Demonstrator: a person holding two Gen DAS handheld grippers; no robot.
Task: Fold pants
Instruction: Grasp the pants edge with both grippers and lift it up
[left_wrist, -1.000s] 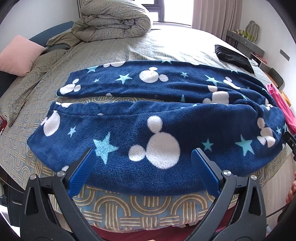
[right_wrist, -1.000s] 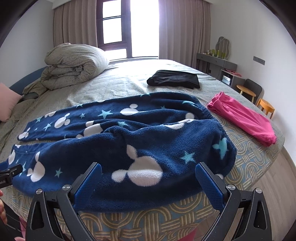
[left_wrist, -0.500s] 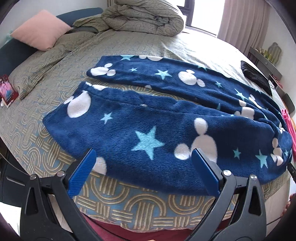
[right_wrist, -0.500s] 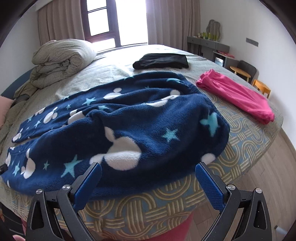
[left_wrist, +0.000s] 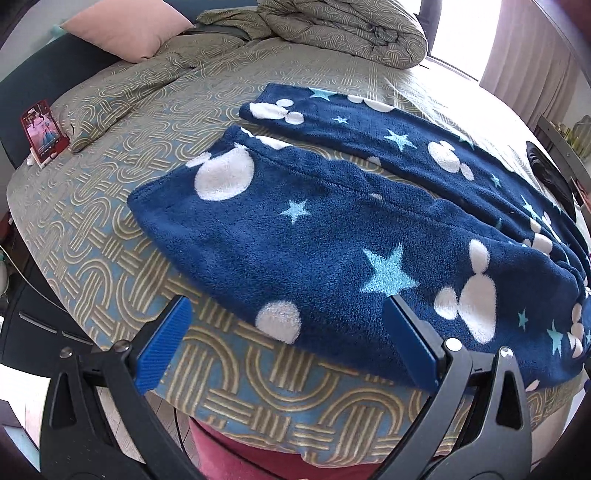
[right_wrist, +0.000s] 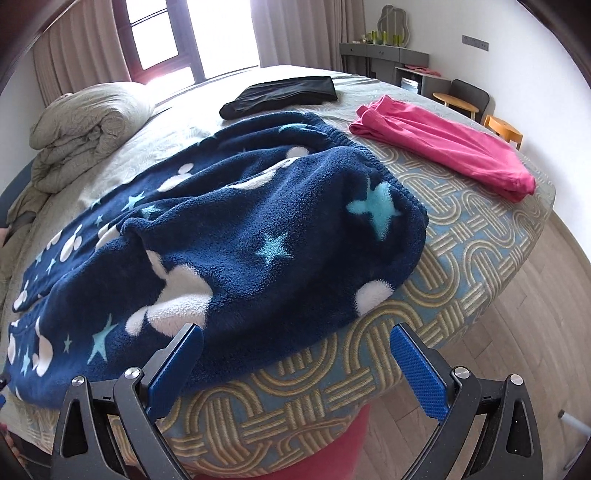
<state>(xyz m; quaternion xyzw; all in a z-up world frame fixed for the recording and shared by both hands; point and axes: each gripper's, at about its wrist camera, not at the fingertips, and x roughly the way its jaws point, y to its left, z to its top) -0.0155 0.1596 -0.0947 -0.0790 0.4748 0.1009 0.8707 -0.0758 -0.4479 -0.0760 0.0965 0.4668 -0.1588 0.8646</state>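
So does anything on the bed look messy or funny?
A bit. The blue pants are bunched and puffed up at the waist end, near the bed edge, not flat. The two legs lie apart. Nothing looks spilled or torn.

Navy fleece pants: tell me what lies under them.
The navy fleece pants lie spread on the patterned bedspread, which shows all round them and between the legs. Whatever sits directly beneath the fabric is covered and cannot be seen.

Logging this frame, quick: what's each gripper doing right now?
Left gripper: open, holding nothing, above the navy fleece pants.
Right gripper: open, holding nothing.
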